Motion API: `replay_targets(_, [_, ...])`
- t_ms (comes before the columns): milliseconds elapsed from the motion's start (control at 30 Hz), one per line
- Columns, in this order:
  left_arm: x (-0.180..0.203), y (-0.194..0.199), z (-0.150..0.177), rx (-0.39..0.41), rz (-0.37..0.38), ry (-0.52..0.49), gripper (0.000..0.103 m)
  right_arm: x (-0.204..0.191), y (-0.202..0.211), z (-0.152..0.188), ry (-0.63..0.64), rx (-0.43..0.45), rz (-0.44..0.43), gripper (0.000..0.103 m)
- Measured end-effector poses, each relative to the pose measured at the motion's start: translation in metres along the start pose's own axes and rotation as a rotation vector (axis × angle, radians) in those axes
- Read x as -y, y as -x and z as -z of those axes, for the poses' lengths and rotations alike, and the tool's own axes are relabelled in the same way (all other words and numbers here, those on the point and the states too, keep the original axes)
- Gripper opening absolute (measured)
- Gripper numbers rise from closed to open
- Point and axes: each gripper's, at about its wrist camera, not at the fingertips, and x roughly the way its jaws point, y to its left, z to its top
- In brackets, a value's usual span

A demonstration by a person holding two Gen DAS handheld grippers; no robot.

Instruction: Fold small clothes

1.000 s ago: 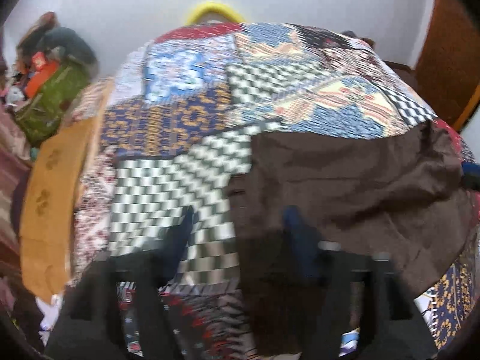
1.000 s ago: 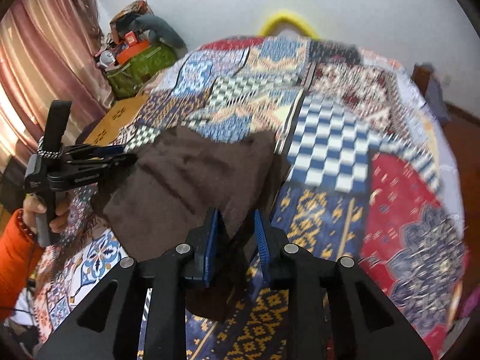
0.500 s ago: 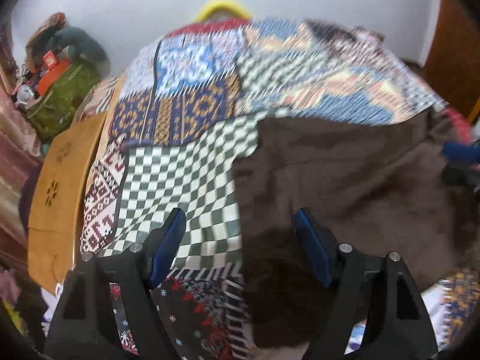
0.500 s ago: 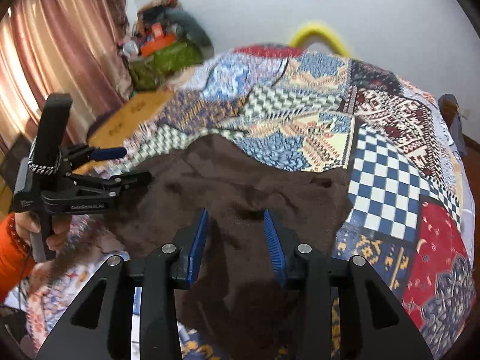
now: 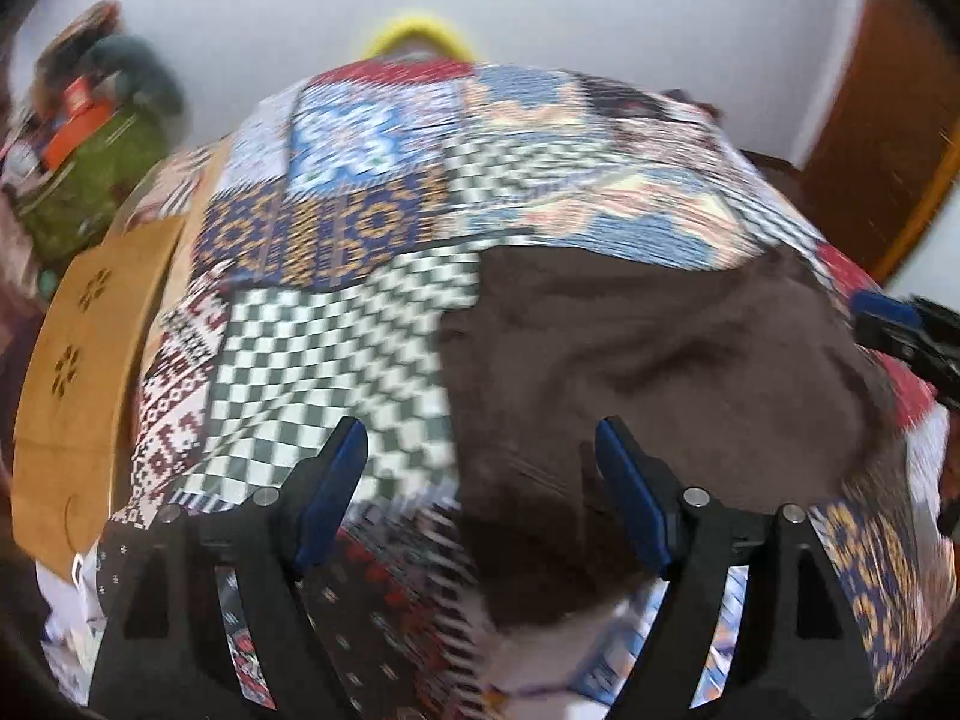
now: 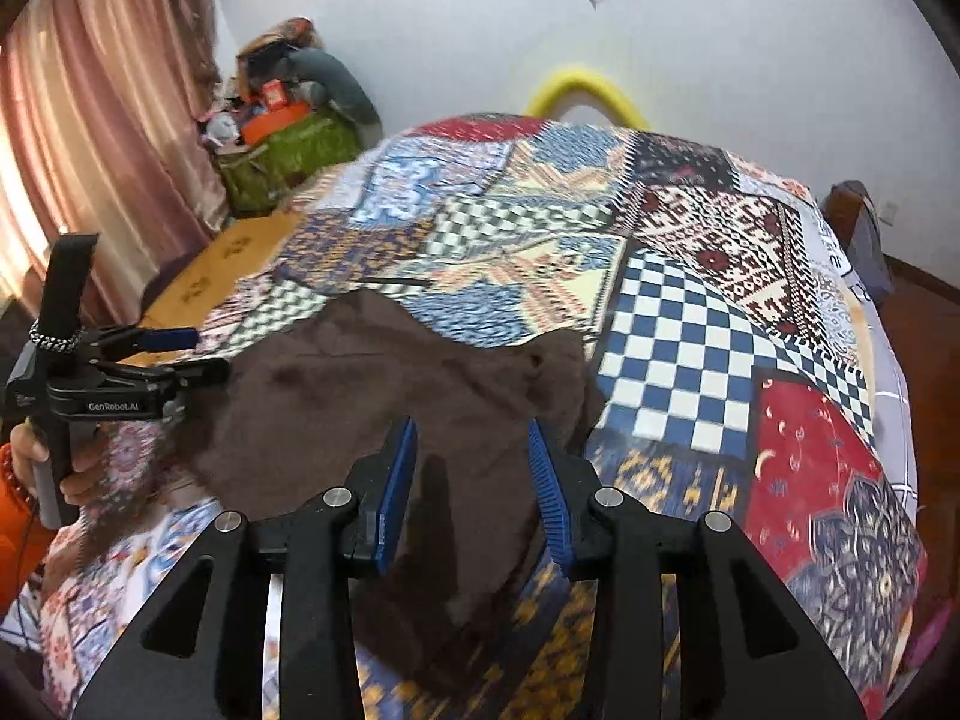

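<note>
A dark brown garment [image 5: 660, 360] lies spread on the patchwork quilt [image 5: 336, 348], rumpled along its far right edge. In the right wrist view the brown garment [image 6: 372, 396] reaches from the left gripper across to the blue checked patch. My left gripper [image 5: 480, 468] hovers wide open over the garment's left edge, with nothing pinched. It also shows at the left of the right wrist view as the left gripper [image 6: 198, 354], held by a hand. My right gripper [image 6: 471, 480] stands open above the garment's near right part, pads apart from the cloth. Its tip, the right gripper [image 5: 888, 324], shows at the right edge.
The quilt [image 6: 690, 360] covers a bed. A wooden board [image 5: 84, 372] runs along its left side. A green bag with clutter [image 6: 288, 156] sits in the far left corner by a pink curtain [image 6: 102, 138]. A yellow hoop [image 6: 582, 90] leans at the wall. An orange sleeve [image 6: 12, 534] is at the left.
The right gripper let go of the brown garment and its jaws widened. The garment dropped from hanging in a bunch to lying spread on the quilt. The left gripper shifted slightly along the garment's left edge.
</note>
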Motion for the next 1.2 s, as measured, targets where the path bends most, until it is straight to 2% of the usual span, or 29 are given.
replay_targets(33, [0.007,0.003,0.004,-0.002,0.0,-0.024,0.078,-0.003,0.001,0.003,-0.008,-0.003,-0.006,0.035])
replay_targets(100, [0.018,0.003,0.015,-0.016,-0.019,-0.065,0.078,-0.007,0.001,0.013,-0.019,-0.021,0.0,0.044])
replay_targets(200, [0.02,0.0,0.03,-0.044,-0.053,-0.083,0.078,-0.006,-0.001,0.031,-0.03,-0.058,0.032,0.045])
replay_targets(367, [-0.012,0.004,0.046,-0.081,-0.037,0.027,0.078,0.006,0.006,0.051,-0.077,-0.101,0.065,0.045])
replay_targets(533, [-0.04,0.026,0.048,-0.046,-0.04,0.095,0.078,0.018,0.024,0.056,-0.108,-0.089,0.086,0.045])
replay_targets(567, [-0.045,0.029,0.045,-0.035,-0.03,0.118,0.078,0.018,0.026,0.055,-0.112,-0.086,0.083,0.047])
replay_targets(667, [-0.051,0.026,0.035,-0.038,0.034,0.183,0.078,0.02,0.027,0.049,-0.122,-0.063,0.076,0.059])
replay_targets(800, [-0.05,0.004,0.019,-0.066,0.158,0.268,0.078,0.022,0.015,0.037,-0.154,-0.06,0.044,0.059])
replay_targets(867, [-0.048,-0.011,0.014,-0.084,0.197,0.291,0.078,0.024,0.006,0.033,-0.161,-0.069,0.032,0.059])
replay_targets(1033, [-0.035,-0.055,0.007,-0.177,0.217,0.269,0.078,0.026,-0.021,0.028,-0.184,-0.099,0.003,0.059])
replay_targets(1100, [-0.032,-0.06,0.005,-0.167,0.221,0.258,0.078,0.025,-0.028,0.026,-0.189,-0.091,-0.009,0.06])
replay_targets(1200, [-0.029,-0.062,0.0,-0.161,0.274,0.248,0.075,0.025,-0.036,0.022,-0.203,-0.083,-0.04,0.062])
